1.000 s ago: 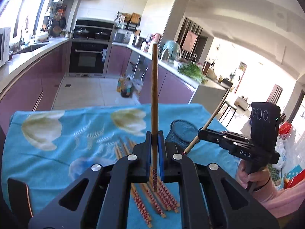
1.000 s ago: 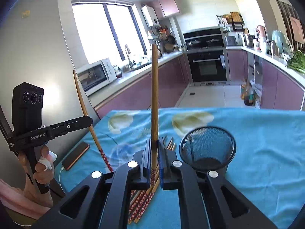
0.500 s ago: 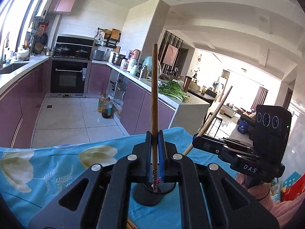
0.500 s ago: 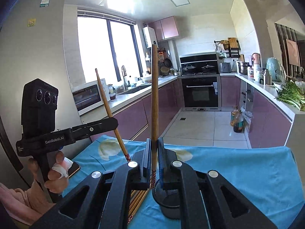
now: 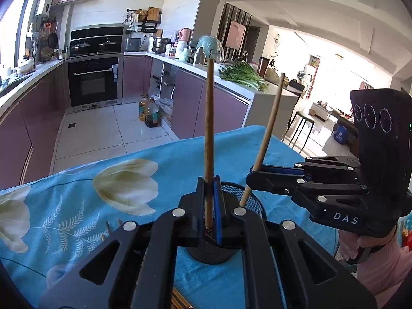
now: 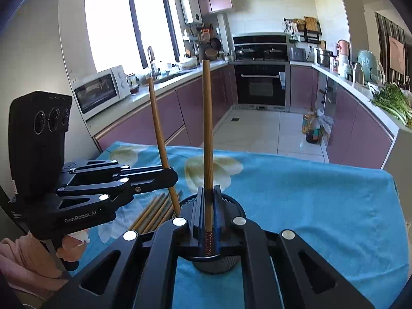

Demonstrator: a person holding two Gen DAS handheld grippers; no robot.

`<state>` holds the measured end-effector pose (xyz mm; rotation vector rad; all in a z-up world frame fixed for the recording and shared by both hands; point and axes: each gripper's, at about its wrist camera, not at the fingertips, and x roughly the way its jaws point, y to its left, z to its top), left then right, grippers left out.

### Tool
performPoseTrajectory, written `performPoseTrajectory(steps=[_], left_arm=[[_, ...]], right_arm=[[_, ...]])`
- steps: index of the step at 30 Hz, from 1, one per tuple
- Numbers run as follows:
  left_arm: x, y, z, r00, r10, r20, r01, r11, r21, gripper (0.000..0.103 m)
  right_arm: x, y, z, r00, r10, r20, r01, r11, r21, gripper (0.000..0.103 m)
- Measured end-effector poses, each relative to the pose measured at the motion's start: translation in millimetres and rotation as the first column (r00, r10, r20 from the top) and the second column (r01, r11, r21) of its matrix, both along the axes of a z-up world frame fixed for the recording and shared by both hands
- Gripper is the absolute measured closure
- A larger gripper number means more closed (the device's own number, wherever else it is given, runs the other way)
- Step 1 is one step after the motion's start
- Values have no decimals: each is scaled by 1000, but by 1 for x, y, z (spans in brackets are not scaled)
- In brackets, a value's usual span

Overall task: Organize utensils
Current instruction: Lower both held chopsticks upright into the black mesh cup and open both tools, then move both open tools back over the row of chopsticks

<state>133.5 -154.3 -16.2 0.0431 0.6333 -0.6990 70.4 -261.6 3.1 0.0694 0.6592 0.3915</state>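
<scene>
My left gripper (image 5: 209, 180) is shut on a wooden chopstick (image 5: 209, 128) that stands upright, patterned end down. Just beyond and below its fingers sits the black mesh cup (image 5: 253, 203). From the right, my right gripper (image 5: 253, 177) reaches in, shut on a second chopstick (image 5: 270, 128) that leans, its lower end at the cup's rim. In the right wrist view, the right gripper (image 6: 208, 189) holds its chopstick (image 6: 208, 128) over the cup (image 6: 216, 265). The left gripper (image 6: 171, 177) and its chopstick (image 6: 158, 128) are to the left. Several loose chopsticks (image 6: 152, 215) lie on the cloth.
A blue flowered cloth (image 6: 309, 206) covers the table, whose far and right edges drop to the tiled kitchen floor. Purple cabinets and counters ring the room. A hand in a pink sleeve (image 5: 370, 257) grips the right tool.
Both grippers have swung away from above the loose chopsticks toward the mesh cup, which now sits right under their fingertips. The two held chopsticks have come closer together.
</scene>
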Motion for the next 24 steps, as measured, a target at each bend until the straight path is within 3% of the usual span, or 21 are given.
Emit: performPoseTrajectory(steps=[8,14,20,24], left_arm=[[23,9,-18,1000,15,-21,-15,1000,20,95],[19,23,-12,999,46,-6,-46,999,-6,85],[-11,62,9,988,127,91,-125,992,-31,70],[-28,97,20,978,178,113,-173,984,-51,61]], right_arm=[[19,5,-16,998,-19,-64,20,1000,21,96],[15,7,-18,998,-37,-58,40,998,54,94],[-9,4,0,998,-48,38,45,996,80,75],[-34,14,13,994,16,111,-27,995,94,70]])
